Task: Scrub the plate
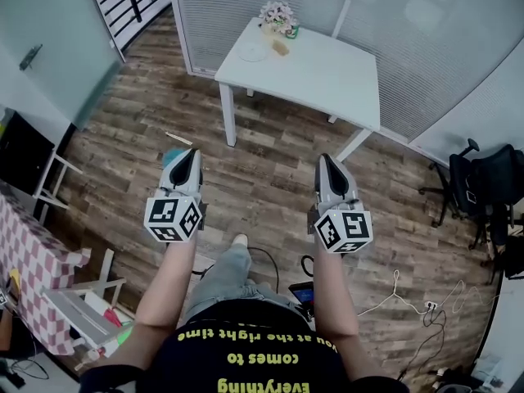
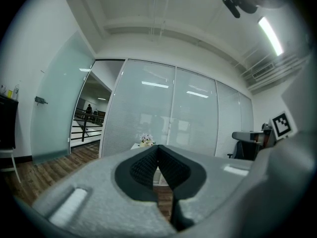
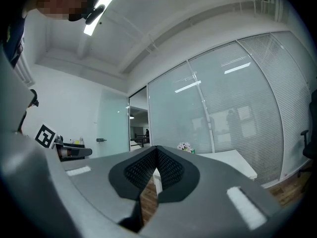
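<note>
Low in the head view, at the bottom centre, my black shirt carries yellow print, seen upside down in three lines: "Everything comes to you at the right time".

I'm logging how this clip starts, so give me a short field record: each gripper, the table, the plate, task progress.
left gripper: shut, empty, held above the wooden floor
right gripper: shut, empty, held above the same floor
table: white, ahead of the person, apart from both grippers
plate: on the table's far corner, near the flowers
scrubbing: not begun, nothing touches the plate
</note>
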A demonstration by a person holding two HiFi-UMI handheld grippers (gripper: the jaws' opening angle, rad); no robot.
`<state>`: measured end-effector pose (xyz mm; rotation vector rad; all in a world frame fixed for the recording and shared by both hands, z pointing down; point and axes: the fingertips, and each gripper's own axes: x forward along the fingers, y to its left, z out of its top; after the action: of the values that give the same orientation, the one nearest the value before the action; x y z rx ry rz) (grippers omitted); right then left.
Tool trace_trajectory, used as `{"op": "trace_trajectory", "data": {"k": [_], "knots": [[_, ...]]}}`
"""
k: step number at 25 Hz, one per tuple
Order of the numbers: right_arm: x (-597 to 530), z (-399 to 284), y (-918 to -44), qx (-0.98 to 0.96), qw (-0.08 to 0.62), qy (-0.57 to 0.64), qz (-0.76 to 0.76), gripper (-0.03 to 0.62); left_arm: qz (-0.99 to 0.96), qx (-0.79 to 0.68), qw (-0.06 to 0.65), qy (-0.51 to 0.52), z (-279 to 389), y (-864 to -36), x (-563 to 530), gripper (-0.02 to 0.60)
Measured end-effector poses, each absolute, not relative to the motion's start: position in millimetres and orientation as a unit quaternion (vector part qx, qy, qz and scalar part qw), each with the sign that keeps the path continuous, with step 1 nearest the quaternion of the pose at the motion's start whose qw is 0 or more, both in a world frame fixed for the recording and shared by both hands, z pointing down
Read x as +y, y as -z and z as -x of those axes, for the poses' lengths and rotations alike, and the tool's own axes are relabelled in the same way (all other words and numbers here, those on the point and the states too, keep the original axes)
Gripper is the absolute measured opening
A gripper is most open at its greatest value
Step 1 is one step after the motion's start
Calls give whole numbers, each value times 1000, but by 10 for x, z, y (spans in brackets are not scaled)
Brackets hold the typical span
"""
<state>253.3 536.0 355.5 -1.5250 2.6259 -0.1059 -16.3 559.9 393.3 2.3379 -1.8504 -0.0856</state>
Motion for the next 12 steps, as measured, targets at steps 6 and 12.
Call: {"op": "trace_trajectory", "data": {"k": [6, 12], "knots": [[4892, -2407, -3532, 863, 26, 10, 505, 6, -786, -612, 82, 31, 210, -3941, 5048, 0], [4400, -2300, -3557, 863, 22, 16, 504, 6, -789, -607, 94, 27, 232, -3992, 4508, 0]]}}
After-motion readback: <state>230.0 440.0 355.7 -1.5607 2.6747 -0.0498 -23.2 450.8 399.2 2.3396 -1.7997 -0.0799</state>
